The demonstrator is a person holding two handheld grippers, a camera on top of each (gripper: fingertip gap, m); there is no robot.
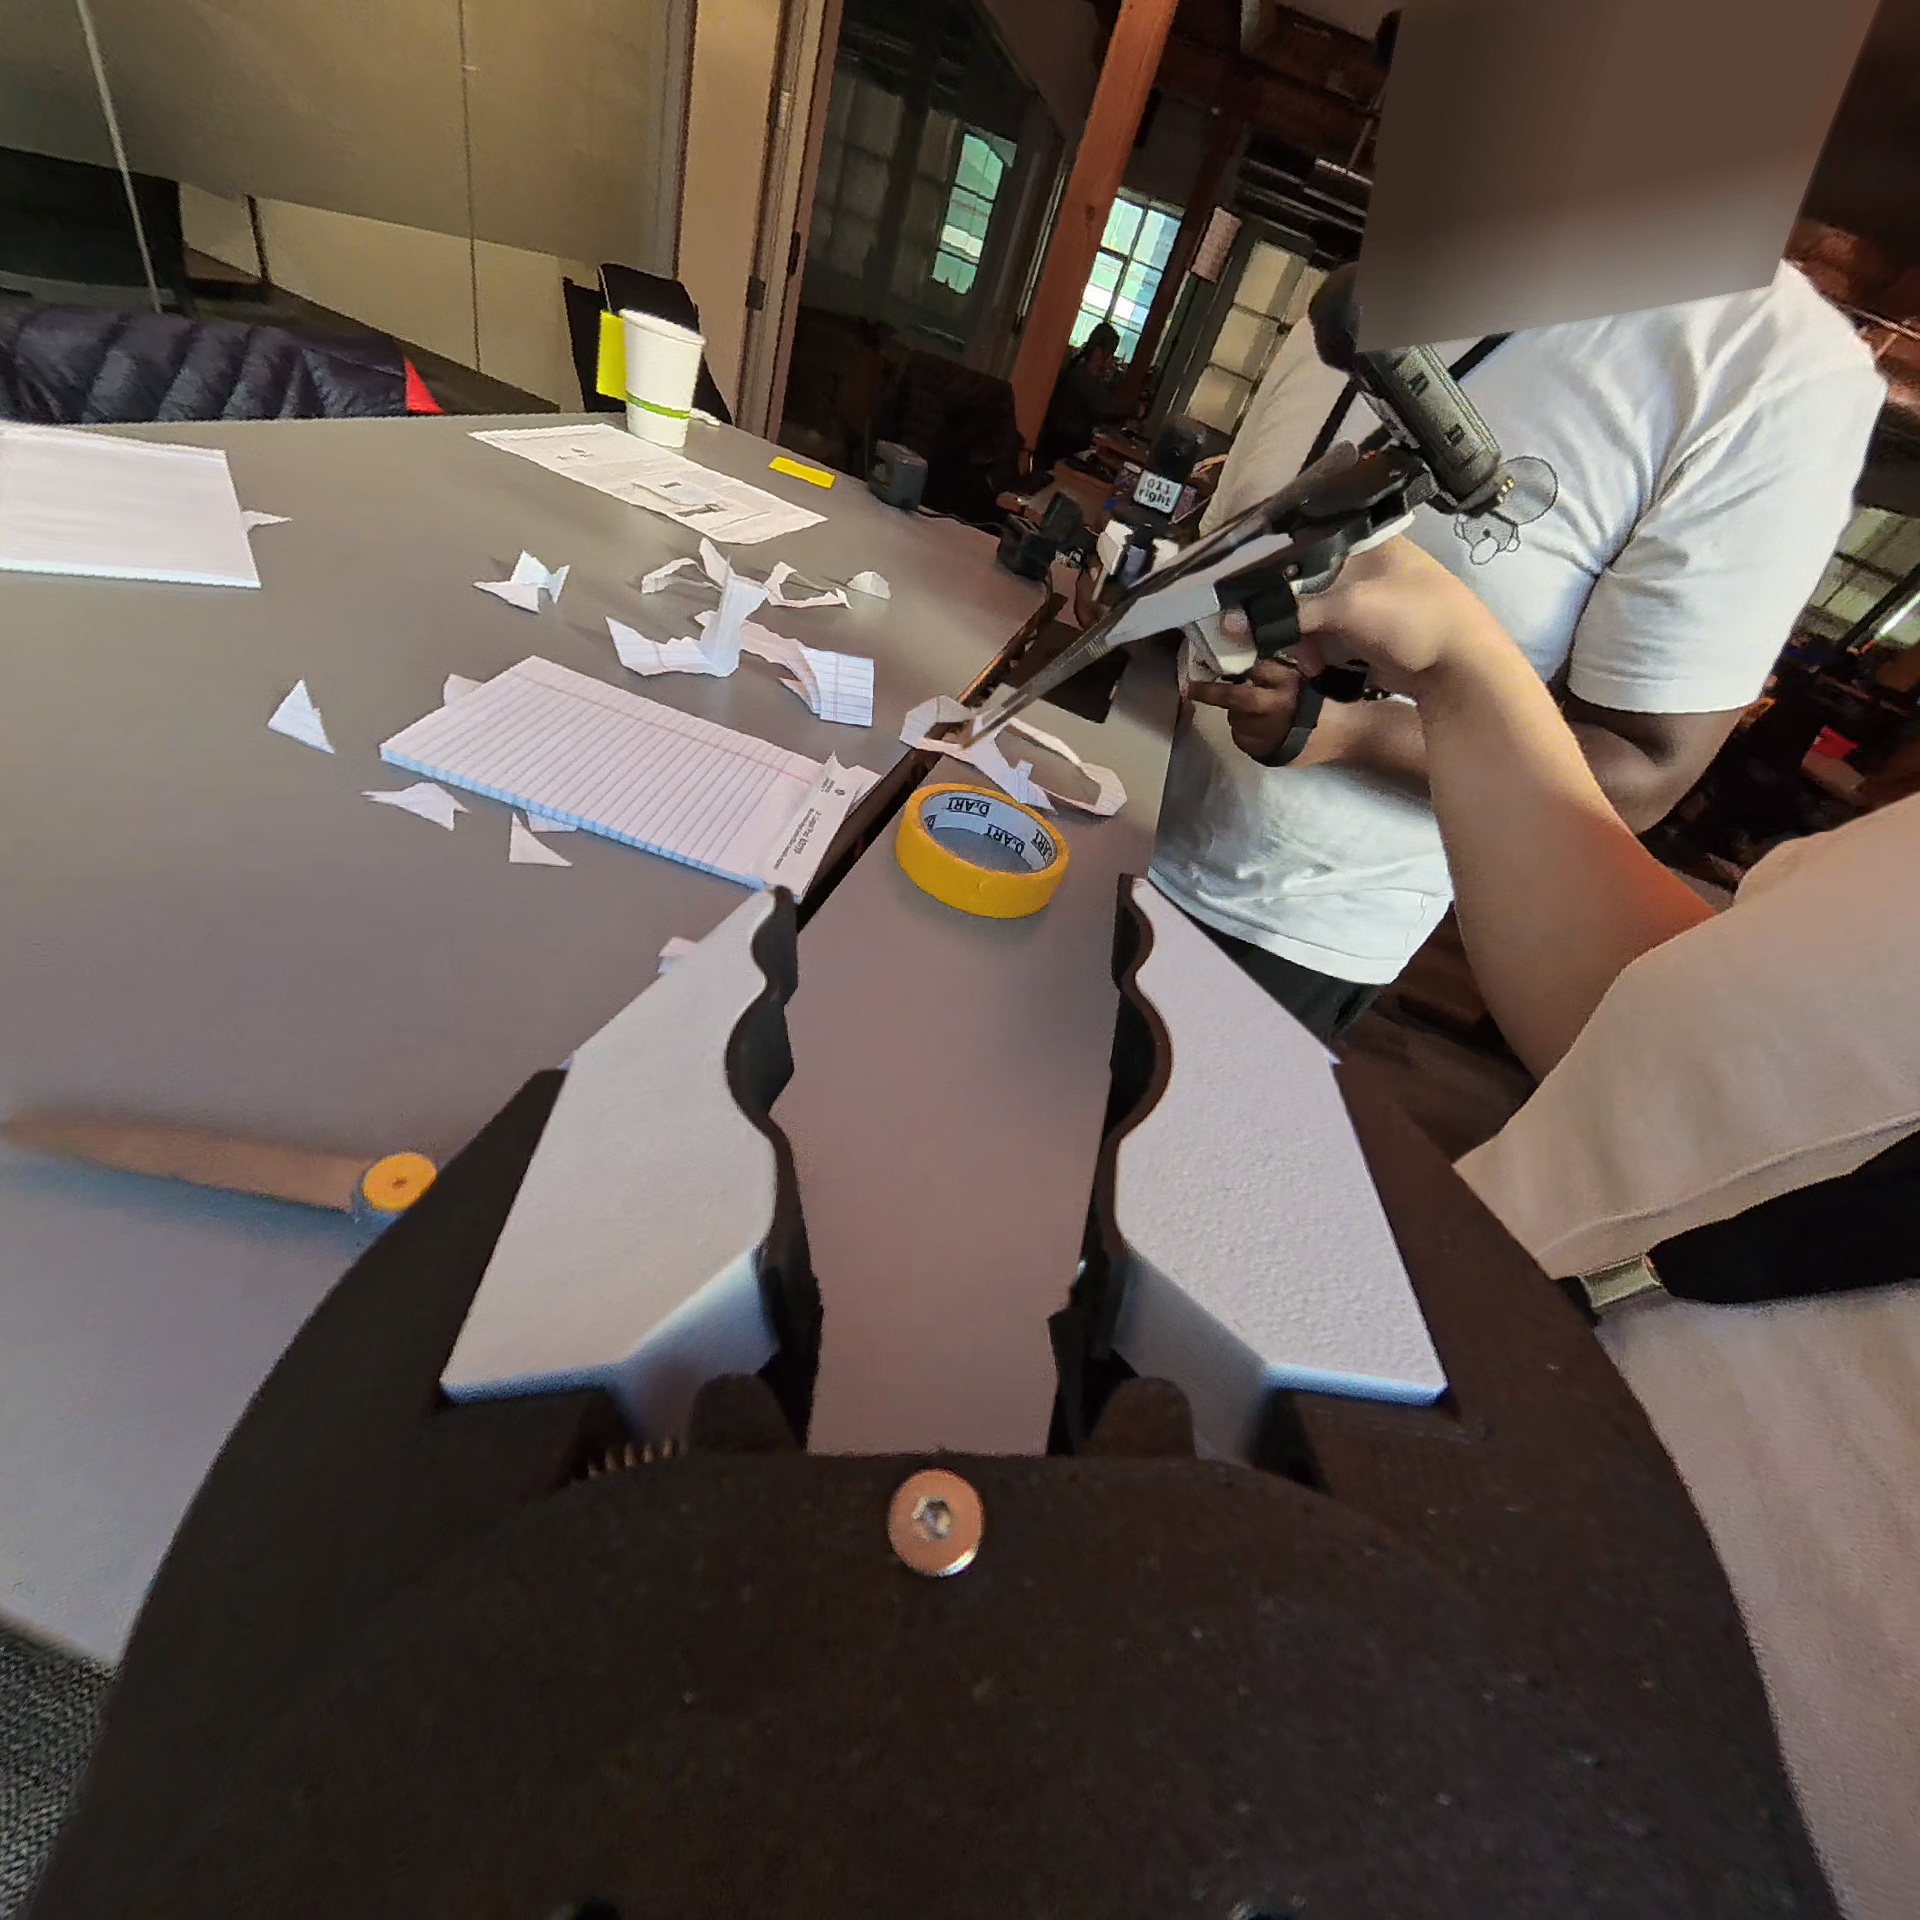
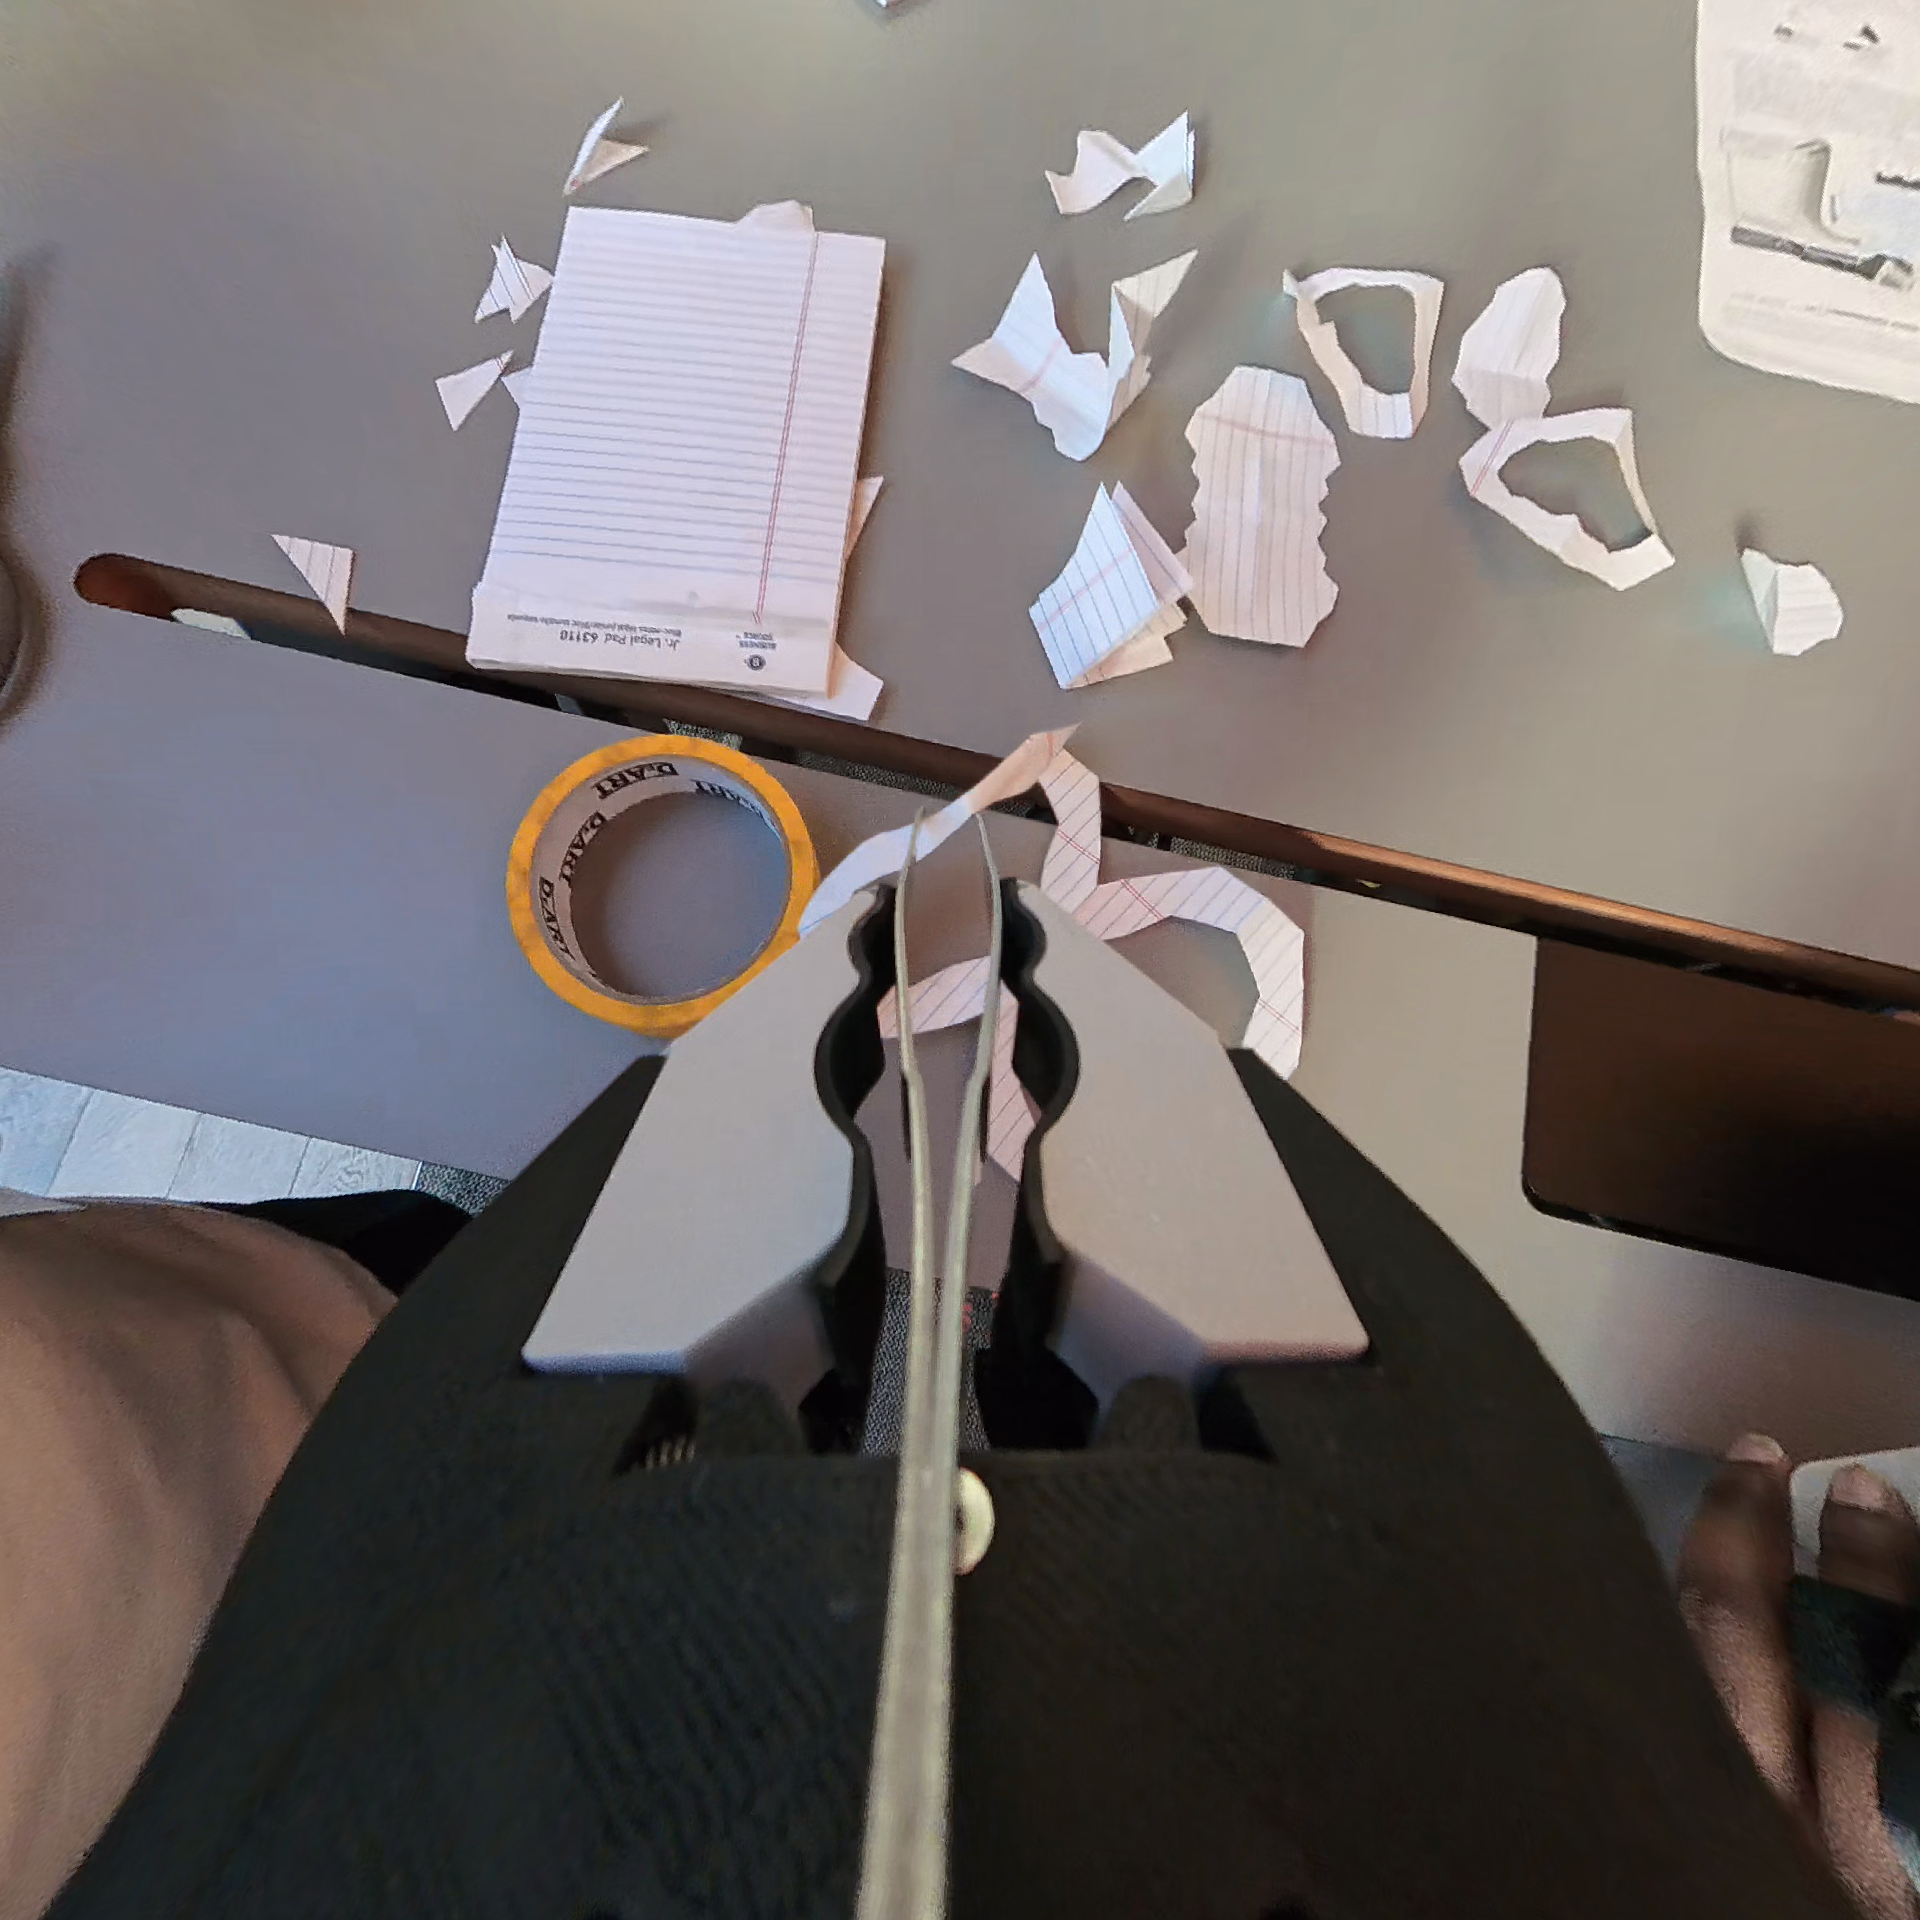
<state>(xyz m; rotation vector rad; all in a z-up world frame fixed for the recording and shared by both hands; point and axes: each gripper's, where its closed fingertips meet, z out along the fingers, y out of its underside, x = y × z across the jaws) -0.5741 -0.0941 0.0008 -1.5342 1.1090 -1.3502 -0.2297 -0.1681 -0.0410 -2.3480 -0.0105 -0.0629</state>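
The left gripper [image 1: 945,914] hung wide apart and empty over the grey table [image 1: 260,935], the yellow tape roll [image 1: 982,850] just ahead of it. The right gripper [image 2: 945,904] was clamped on metal tweezers [image 2: 940,1039], whose slightly parted tips met a curled lined-paper strip [image 2: 1195,904]; the notepad [image 2: 686,447] lay beyond.

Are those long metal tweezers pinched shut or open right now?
Open: the tweezers' two thin tips stand apart above a curly paper strip.
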